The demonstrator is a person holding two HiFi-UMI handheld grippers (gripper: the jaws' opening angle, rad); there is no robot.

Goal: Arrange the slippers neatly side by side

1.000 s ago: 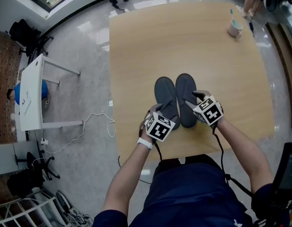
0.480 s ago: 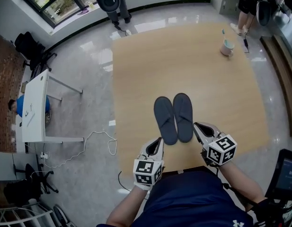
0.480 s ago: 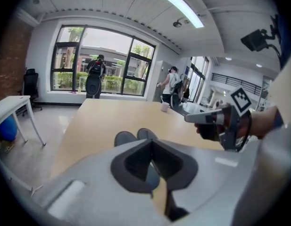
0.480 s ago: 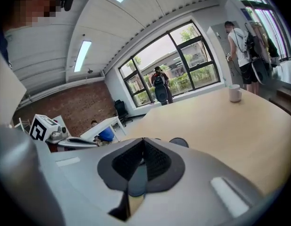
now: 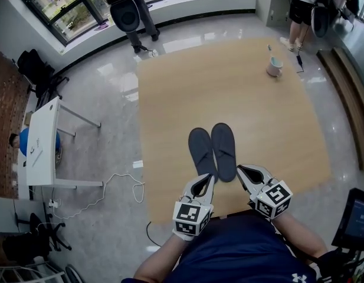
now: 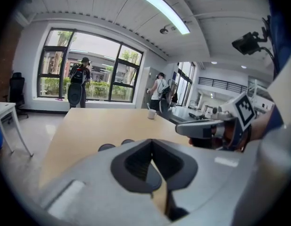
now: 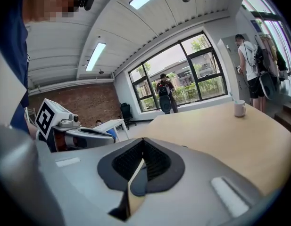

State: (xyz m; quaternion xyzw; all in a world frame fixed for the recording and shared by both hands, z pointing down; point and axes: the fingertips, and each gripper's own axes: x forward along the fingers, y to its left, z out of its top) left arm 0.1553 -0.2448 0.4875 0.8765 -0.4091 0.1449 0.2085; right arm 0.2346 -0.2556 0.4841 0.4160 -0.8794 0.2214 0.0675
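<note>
Two dark grey slippers lie side by side, toes away from me, on the wooden table (image 5: 170, 99): the left slipper (image 5: 200, 151) and the right slipper (image 5: 223, 150) touch along their inner edges. My left gripper (image 5: 207, 180) hovers just short of the left slipper's heel, shut and empty. Off the right slipper's heel hangs my right gripper (image 5: 240, 169), also shut on nothing. In the left gripper view the jaws meet at the left gripper (image 6: 153, 157), and only the slippers' tips (image 6: 106, 147) show over them. In the right gripper view the right gripper (image 7: 142, 163) is shut too.
A mug (image 5: 274, 66) with a toothbrush stands at the table's far right. A white desk (image 5: 43, 140) and a cable (image 5: 120, 187) on the floor are at the left. People stand by the windows (image 5: 128, 10) and at the far right. A screen (image 5: 356, 217) sits at lower right.
Both grippers have drawn back from the slippers' heels toward me and risen, and their jaws have shut with nothing in them. The slippers stay together on the table.
</note>
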